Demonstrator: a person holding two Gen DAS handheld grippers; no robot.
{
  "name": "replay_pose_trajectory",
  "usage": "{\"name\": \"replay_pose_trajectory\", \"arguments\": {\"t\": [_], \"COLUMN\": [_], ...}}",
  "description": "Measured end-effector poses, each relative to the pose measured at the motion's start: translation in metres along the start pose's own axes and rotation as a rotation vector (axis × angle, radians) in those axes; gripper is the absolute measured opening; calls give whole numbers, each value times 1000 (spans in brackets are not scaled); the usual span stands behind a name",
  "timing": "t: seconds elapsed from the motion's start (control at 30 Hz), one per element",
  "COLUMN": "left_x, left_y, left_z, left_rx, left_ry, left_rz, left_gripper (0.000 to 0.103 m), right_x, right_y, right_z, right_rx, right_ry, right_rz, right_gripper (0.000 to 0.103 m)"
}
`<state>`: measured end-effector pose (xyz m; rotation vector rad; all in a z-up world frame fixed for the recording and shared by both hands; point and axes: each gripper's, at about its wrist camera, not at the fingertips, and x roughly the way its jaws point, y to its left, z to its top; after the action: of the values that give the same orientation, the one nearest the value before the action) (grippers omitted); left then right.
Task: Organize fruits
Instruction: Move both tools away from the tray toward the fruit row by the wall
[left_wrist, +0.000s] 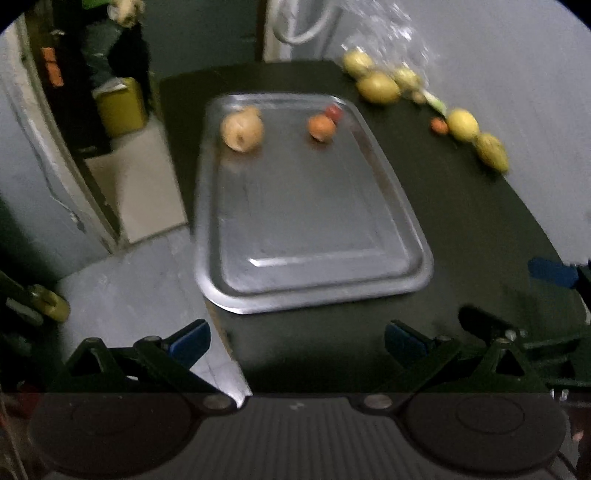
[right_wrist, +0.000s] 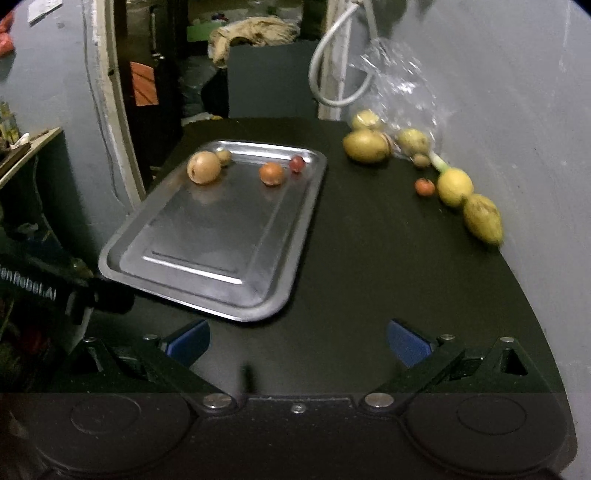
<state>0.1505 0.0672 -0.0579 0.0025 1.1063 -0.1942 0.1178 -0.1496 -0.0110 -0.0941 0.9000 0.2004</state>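
Left wrist view showed the left tool (left_wrist: 297, 341) spread wide with nothing between its blue-padded fingers (left_wrist: 190, 341), hovering over the near edge of the dark bench (left_wrist: 461, 229). Directly ahead lay a steel tray (left_wrist: 314, 291), its near corner overhanging the bench edge on the left. At the tray's far end sat a large tan round fruit (left_wrist: 242, 128), an orange fruit (left_wrist: 321, 127) and, just behind it, a small red fruit (left_wrist: 334, 112); the rest of the tray was bare metal. The picture was blurred, so finer detail could not be told.

Right wrist view showed the right tool (right_wrist: 297, 341) likewise spread wide and holding nothing, low over the bench (right_wrist: 369, 258), with the tray (right_wrist: 207, 295) off to its left front. From this side a small tan fruit (right_wrist: 224, 156) appeared touching the far side of the large tan one (right_wrist: 203, 167), near the orange fruit (right_wrist: 272, 174) and the red one (right_wrist: 297, 163). Along the right wall (right_wrist: 517, 110), off the tray, loose fruit stood in a line: a small orange-red fruit (right_wrist: 424, 187) beside a yellow lemon-like fruit (right_wrist: 455, 186), which touched a yellow-green oblong fruit (right_wrist: 482, 218). Farther back lay a large yellow-green fruit (right_wrist: 366, 146) and smaller ones at the mouth of a clear plastic bag (right_wrist: 402, 85), with a pale green stalk (right_wrist: 439, 162) beside them.
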Motion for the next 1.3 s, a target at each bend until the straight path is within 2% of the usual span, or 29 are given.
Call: {"name": "replay_pose_trajectory", "arguments": {"t": [0.33,0.7,0.93,1.3], "left_x": [13,27,41,77], "left_y": [-39,-66,-89,-119], "left_z": [5,32,60,121], "left_rx": [96,124,152,159], "left_ry": [35,34,9,-26], "left_rz": [-59,-56,-52,-13], "left_gripper": [102,102,102,102], "right_x": [-3,0,11,47], "right_y": [-46,-103,-123,-157], "right_z": [-15,-22,-15,6], "right_rx": [110,232,226,250], "right_ry": [34,17,-20,-48], "right_rz": [-115,-242,-262,-240], "right_gripper": [102,102,102,102]}}
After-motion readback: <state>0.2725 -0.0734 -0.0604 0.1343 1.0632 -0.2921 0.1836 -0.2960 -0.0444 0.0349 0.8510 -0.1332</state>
